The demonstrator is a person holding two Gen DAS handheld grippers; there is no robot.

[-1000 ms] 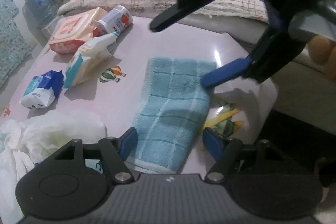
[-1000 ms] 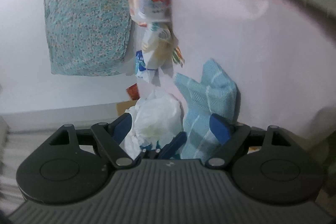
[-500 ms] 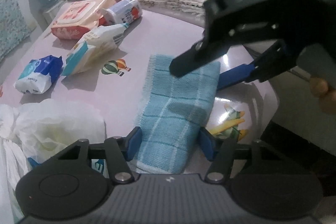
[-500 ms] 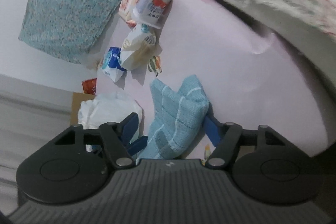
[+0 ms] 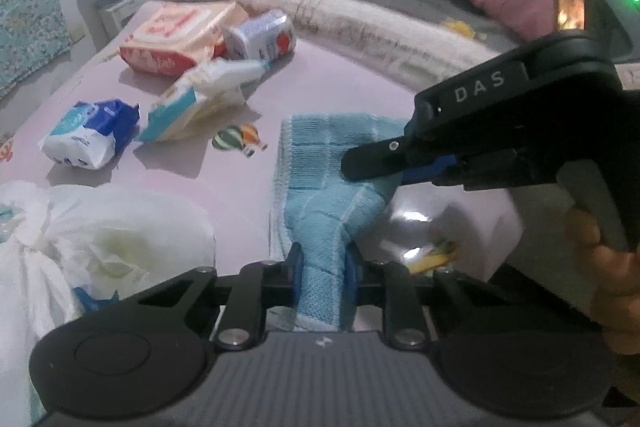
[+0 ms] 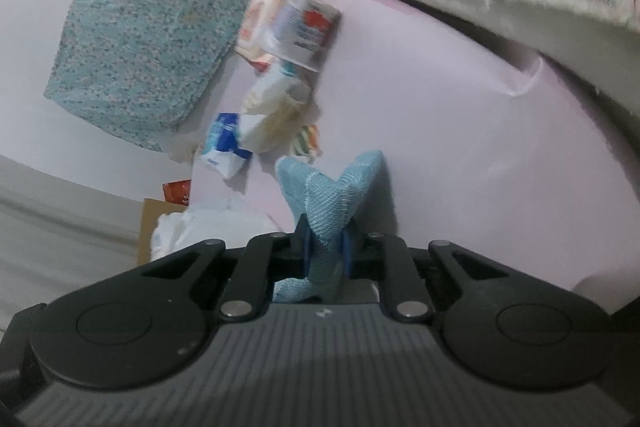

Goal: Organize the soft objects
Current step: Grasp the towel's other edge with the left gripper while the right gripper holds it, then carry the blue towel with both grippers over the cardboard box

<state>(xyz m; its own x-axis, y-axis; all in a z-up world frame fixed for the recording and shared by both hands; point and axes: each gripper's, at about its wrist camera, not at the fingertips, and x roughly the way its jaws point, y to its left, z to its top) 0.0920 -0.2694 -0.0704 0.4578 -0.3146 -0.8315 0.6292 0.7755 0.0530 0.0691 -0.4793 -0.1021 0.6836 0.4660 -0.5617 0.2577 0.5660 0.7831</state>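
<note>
A light blue checked towel [image 5: 316,163] lies on the pink table [image 5: 340,79]. My left gripper [image 5: 323,269] is shut on the towel's near edge, which bunches up between the blue pads. My right gripper [image 6: 325,253] is shut on the towel's right side; the towel [image 6: 336,187] rises in a fold from its jaws. The right gripper also shows in the left wrist view [image 5: 384,171], coming in from the right over the towel.
Several tissue and wipe packs [image 5: 180,39] lie at the table's far left, with a blue-white pack [image 5: 90,133] nearer. A white plastic bag [image 5: 100,227] sits at the near left. A bed with blankets [image 5: 360,11] borders the far edge.
Both grippers have closed on the towel, which now bunches and lifts between their pads. The right gripper has dropped lower onto the towel's right side.
</note>
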